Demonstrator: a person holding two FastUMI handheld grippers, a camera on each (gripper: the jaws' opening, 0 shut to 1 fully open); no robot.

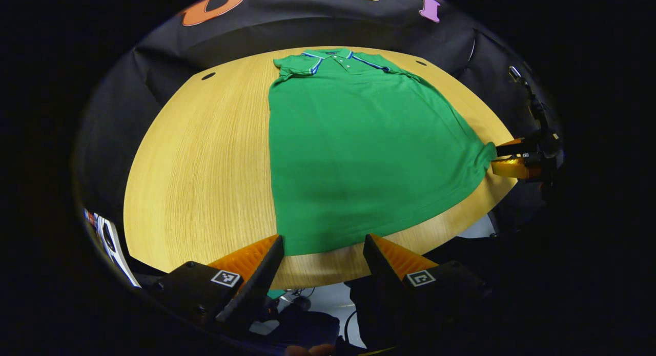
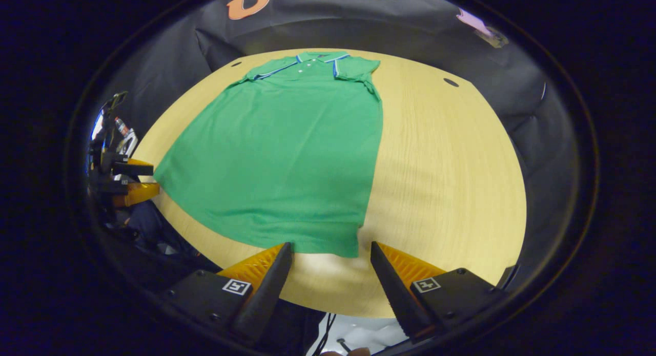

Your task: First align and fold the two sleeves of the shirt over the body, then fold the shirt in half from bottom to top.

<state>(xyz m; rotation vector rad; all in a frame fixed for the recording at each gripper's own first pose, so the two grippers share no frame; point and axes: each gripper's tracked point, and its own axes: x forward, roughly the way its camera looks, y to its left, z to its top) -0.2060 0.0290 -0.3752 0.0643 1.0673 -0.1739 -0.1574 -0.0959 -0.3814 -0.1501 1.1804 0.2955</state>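
Green polo shirt (image 1: 353, 151) lies flat, front side up, on a round wooden table (image 1: 205, 161), collar toward the black booth wall (image 1: 318, 33), hem toward the near edge of the table. Both short sleeves are already folded in over the chest: in the left gripper view one sleeve (image 1: 297, 66) sits doubled beside the collar, the other (image 1: 376, 63) on the far side of the placket. Blue-and-white piping runs along the collar (image 1: 328, 53) and sleeve cuffs. Body of the shirt is smooth, few wrinkles; hem is unfolded and lies straight along the near side, a strip of bare wood between the hem and the table edge.

Left gripper (image 1: 323, 248) sits at the shirt's near hem corner, jaws spread wide, nothing between them; one finger's tip reaches the hem's corner, the other lies over the bare wood just short of the hem. Whether it touches the cloth, cannot tell.

Right gripper (image 2: 330, 253) sits at the other hem corner, jaws likewise spread wide and empty; the shirt's corner (image 2: 348, 248) lies just beyond the gap between the fingers.

In the right gripper view the left gripper shows far off beside the shirt's opposite hem corner; the left gripper view shows the right gripper the same way. Two small dark holes (image 1: 208, 76) mark the tabletop beyond the shirt's shoulders.
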